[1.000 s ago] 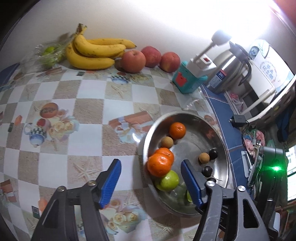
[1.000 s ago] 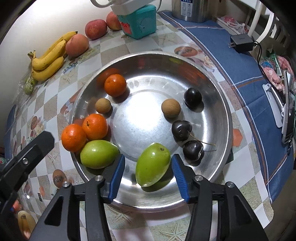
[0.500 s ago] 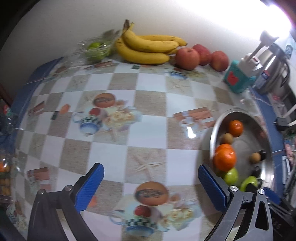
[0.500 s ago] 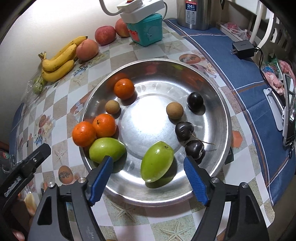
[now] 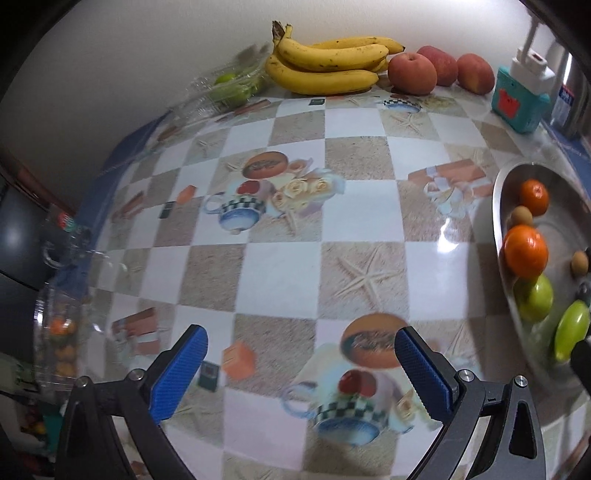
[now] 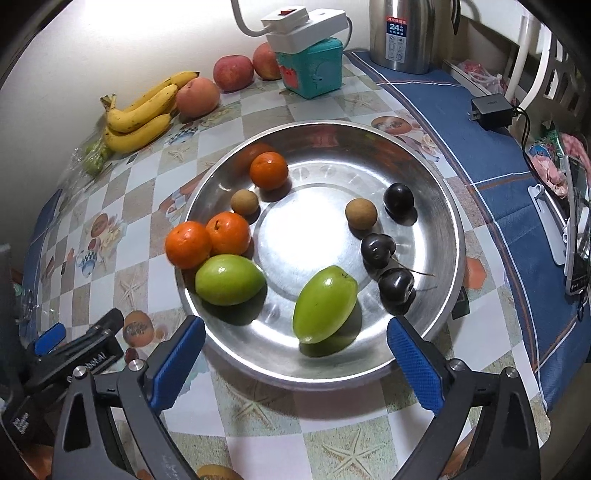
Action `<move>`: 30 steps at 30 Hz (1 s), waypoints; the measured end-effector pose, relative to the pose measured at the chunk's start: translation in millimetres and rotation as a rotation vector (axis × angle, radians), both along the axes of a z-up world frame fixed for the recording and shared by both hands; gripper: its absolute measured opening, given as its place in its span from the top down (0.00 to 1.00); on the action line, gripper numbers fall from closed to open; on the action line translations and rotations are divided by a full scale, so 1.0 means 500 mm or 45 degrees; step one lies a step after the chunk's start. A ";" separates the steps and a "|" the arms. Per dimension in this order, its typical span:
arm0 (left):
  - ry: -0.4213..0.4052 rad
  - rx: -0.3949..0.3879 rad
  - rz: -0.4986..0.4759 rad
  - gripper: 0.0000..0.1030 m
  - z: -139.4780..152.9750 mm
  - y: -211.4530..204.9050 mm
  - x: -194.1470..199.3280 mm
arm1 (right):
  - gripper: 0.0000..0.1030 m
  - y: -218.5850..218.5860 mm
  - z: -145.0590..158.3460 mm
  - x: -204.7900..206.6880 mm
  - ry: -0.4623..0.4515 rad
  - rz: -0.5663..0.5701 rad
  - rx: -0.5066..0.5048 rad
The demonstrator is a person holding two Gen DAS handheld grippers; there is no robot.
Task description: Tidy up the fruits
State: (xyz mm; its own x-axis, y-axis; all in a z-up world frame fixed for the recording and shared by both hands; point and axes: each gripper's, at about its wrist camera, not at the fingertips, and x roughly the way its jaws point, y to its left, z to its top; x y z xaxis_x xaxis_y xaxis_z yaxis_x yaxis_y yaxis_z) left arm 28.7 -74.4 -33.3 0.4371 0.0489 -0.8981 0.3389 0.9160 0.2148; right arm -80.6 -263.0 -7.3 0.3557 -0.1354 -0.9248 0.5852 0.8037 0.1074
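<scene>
Both grippers, the right gripper (image 6: 295, 356) and the left gripper (image 5: 301, 363), had jaws wide and empty (just opened); the fruits lay grouped by kind in the metal bowl (image 6: 448, 206) on the worktop (image 5: 280, 266).

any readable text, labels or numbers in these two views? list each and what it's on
"24": large numeral on the blue label of the steel kettle; the smaller print around it is too small to read.
White lettering on the left gripper body, right wrist view: blurred, unreadable.
Teal box: red and grey pictures only, no legible words.
Tablecloth prints: brown ovals carry faint script, too blurred to read.
</scene>
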 end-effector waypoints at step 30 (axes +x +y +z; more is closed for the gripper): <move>-0.089 0.001 -0.040 0.00 0.066 0.084 -0.091 | 0.04 0.063 0.034 -0.082 -0.007 0.044 -0.059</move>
